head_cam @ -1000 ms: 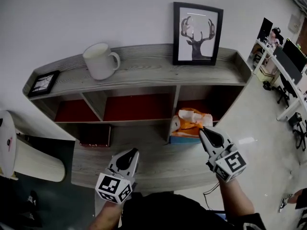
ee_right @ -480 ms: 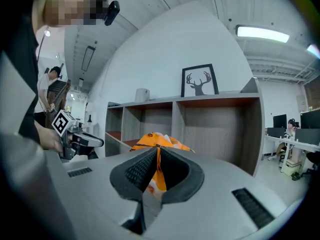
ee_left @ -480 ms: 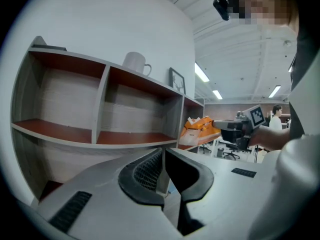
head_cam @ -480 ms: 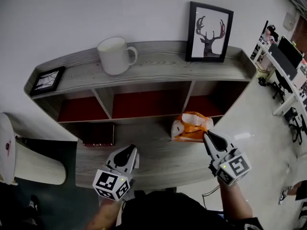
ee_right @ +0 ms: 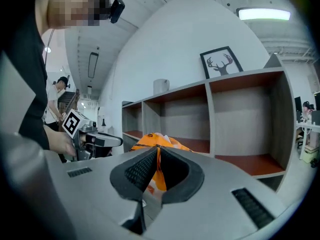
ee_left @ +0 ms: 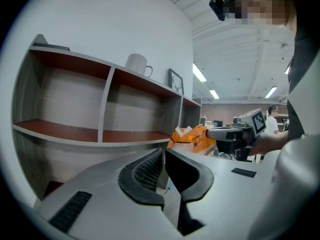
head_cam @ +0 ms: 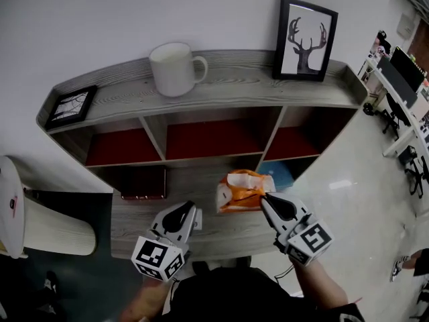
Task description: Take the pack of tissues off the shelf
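**Tissue pack pinched in the right jaws, out in front of the shelf**

The right gripper's (head_cam: 263, 199) jaws are clamped on a fold of the crinkled orange tissue pack (head_cam: 238, 192). The pack hangs clear of the compartments, above the lower board of the shelf (head_cam: 221, 92). That gripper points nearly level. The left gripper (head_cam: 190, 210), jaws together on nothing, sits level, near the pack's left. The grey wood-grain shelf has open-fronted, red-lined compartments. A white mug (head_cam: 175, 69) and a framed deer print (head_cam: 305, 39) stand on top.

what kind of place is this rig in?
Most likely an open-plan office. Desks with monitors line the right edge of the head view, strip lights run along the ceiling, and a grey shelf unit holds a mug and a framed deer picture.
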Available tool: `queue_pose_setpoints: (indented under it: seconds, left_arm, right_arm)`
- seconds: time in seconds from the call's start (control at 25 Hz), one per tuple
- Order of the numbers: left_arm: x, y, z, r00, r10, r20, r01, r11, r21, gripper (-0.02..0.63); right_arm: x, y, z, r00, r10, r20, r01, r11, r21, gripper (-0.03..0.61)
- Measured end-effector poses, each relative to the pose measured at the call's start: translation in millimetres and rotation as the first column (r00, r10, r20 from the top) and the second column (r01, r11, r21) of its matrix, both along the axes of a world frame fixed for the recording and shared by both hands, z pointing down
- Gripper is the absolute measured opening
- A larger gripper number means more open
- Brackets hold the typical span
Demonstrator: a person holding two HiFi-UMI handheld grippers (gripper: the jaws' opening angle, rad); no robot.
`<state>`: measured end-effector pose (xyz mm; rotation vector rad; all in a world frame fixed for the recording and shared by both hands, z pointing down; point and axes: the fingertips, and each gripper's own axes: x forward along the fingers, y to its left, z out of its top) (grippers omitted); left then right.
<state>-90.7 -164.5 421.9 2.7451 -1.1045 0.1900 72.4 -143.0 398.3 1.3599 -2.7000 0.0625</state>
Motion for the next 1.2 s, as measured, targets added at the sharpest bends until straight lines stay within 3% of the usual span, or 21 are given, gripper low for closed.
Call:
queue_pose_setpoints:
  seconds: [0.32, 0.68, 0.8, 1.2]
  left_arm:
    - [-12.1, 3.1, 15.5, 1.000, -0.026, -0.011, 0.025, 0.999, -0.043, 0.029]
    - [-10.2, 5.1, 30.3, 0.999, -0.035, -0.011, 0.034, 0.996, -0.082, 0.029]
    - [-8.5, 7.7, 38.4, 0.999, -0.031, -0.012, 0.029, 0.994, -0.105, 0.029]
    - [-10.2, 15.1, 61.8, 0.999, -0.046, -0.002, 0.045, 0.984, -0.175, 0.029]
  right_arm:
    - [-32.7, -1.4, 37.0, 0.997, -0.071, -0.015, 0.070, 0.996, -0.060, 0.026]
    - [-35.1, -3.0, 89.2, 0.996, -0.091, -0.002, 0.089, 0.980, -0.179, 0.026]
    - [-34.5, -6.4, 118.3, 0.993, -0.114, -0.042, 0.104, 0.975, -0.197, 0.026]
    - [-37.8, -6.7, 205.6, 0.990, -0.137, -0.035, 0.117, 0.935, -0.334, 0.026]
